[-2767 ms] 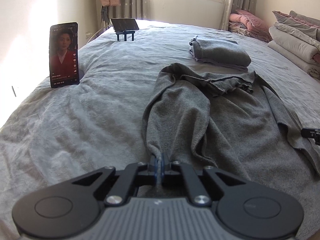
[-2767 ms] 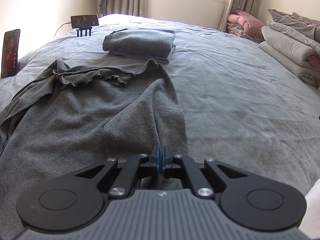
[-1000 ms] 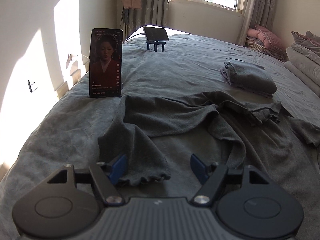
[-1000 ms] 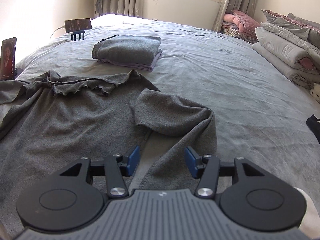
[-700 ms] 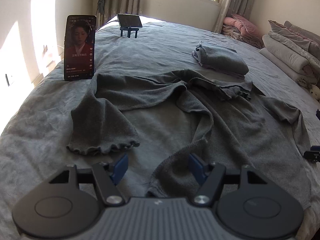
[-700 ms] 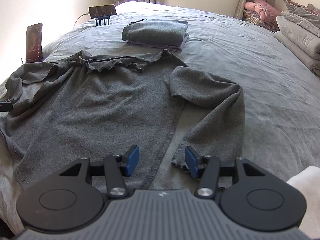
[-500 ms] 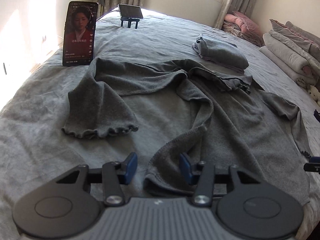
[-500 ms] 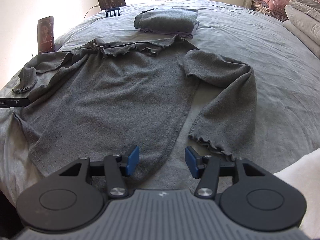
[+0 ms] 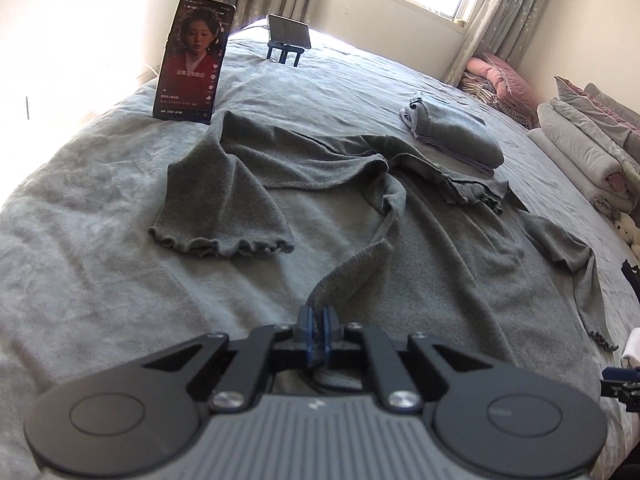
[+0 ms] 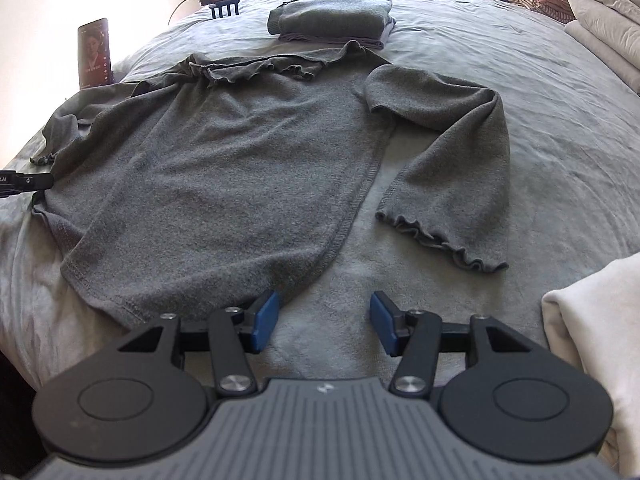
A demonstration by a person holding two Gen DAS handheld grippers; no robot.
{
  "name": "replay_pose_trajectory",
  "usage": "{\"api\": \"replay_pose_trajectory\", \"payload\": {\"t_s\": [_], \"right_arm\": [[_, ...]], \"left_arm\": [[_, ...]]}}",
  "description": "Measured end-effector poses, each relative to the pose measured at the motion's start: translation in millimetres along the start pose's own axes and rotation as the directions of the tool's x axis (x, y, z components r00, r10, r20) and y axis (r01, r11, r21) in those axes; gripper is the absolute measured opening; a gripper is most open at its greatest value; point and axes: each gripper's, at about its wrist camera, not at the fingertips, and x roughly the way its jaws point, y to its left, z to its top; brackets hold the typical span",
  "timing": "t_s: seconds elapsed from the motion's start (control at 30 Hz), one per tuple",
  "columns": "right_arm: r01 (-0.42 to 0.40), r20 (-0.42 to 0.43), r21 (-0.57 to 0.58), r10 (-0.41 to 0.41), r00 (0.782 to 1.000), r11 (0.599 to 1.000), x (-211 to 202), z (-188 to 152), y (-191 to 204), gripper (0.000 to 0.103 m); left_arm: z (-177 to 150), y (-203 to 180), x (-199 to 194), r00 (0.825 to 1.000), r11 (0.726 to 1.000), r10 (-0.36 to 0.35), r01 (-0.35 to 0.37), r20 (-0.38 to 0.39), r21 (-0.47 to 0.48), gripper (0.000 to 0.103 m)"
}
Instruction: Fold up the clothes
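Change: since half a second ago the left gripper [image 9: 319, 322] has gone from spread around the hem to pressed together on it; the right gripper [image 10: 324, 322] has stayed spread
Left gripper: low over the bed [image 9: 100, 248], pointing forward along the cloth, its blue fingers [image 9: 306, 324] pinching the bottom left corner of the grey top [image 9: 440, 248], which rises in a small ridge from the bite
Right gripper: held just above the bed near the top's bottom right corner [image 10: 288, 284], jaws wide apart, gripping nothing; the left blue finger [image 10: 266, 320] sits just beside the hem
Grey top: spread flat on the bed, collar [image 10: 260, 66] away from the grippers, both ruffled sleeves bent down beside the body
Folded pile [image 10: 332, 20]: lies beyond the collar, apart from it
Phone [image 9: 194, 60]: stands upright near the left sleeve [image 9: 216, 208], screen lit
Second phone [image 9: 289, 34]: on a small stand further back
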Motion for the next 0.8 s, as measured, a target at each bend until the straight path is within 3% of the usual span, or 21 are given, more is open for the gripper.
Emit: {"api": "replay_pose_trajectory", "payload": {"t_s": [0.4,0.57,0.8], "right_arm": [[-0.047,0.009,0.024,0.046,0.999,0.999,6.1,5.0,12.6,0.055],[-0.052,0.017,0.011,0.052,0.999,0.999,15.1,23.7,24.5,0.055],[-0.063,0.020,0.002,0.063,0.998,0.998,34.5,58.6,37.8,0.055]], "left_arm": [[-14.0,3.2,2.8,0.998,0.999,0.020,-0.018,0.054,-0.042,0.006],[-19.6,6.4,3.0,0.997,0.998,0.014,-0.009,0.076,-0.068,0.006],[-23.4,0.5,2.3,0.995,0.999,0.033,-0.031,0.095,-0.026,0.006]]}}
